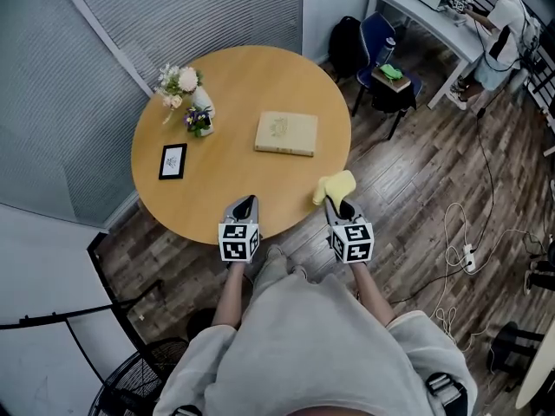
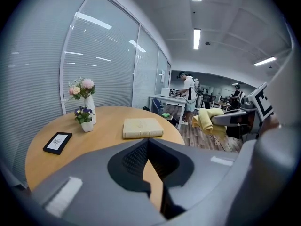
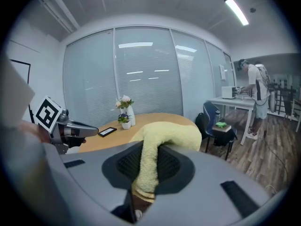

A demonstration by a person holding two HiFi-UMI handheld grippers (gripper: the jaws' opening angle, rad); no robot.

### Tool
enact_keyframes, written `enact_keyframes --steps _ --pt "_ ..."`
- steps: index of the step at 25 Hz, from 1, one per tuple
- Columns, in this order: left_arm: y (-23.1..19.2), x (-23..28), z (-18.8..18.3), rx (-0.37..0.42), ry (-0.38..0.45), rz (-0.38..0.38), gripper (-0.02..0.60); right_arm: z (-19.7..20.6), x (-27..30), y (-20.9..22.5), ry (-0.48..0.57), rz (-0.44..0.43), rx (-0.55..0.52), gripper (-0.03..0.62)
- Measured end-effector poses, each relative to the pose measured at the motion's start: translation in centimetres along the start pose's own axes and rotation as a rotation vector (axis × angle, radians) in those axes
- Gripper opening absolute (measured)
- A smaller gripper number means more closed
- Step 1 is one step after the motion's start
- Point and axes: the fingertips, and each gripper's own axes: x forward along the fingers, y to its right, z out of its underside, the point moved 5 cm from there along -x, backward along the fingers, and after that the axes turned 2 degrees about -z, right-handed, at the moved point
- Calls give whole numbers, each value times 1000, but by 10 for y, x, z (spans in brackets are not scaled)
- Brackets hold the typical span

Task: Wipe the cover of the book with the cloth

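Grips yellow cloth (image 1: 336,186) in clamped right gripper (image 1: 341,206), bunched forward as a wiping pad; holds left gripper (image 1: 245,203) closed, empty, aside. Shows book (image 1: 286,133) flat on round table (image 1: 217,102), cover up, well beyond both.

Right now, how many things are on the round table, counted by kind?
Book: 1
Picture frame: 1
Flower vases: 2 (tall vase, small vase)
Total: 4
The cloth in the right gripper is not counted.
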Motion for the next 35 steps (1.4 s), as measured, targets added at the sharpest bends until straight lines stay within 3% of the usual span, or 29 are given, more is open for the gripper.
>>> enact_keyframes --steps 11,35 --pt "-20 27 -6 -3 -6 12 6 -6 31 3 -16 3 0 63" --pt "-91 118 -61 -18 -4 85 6 -64 131 19 -43 54 -27 63"
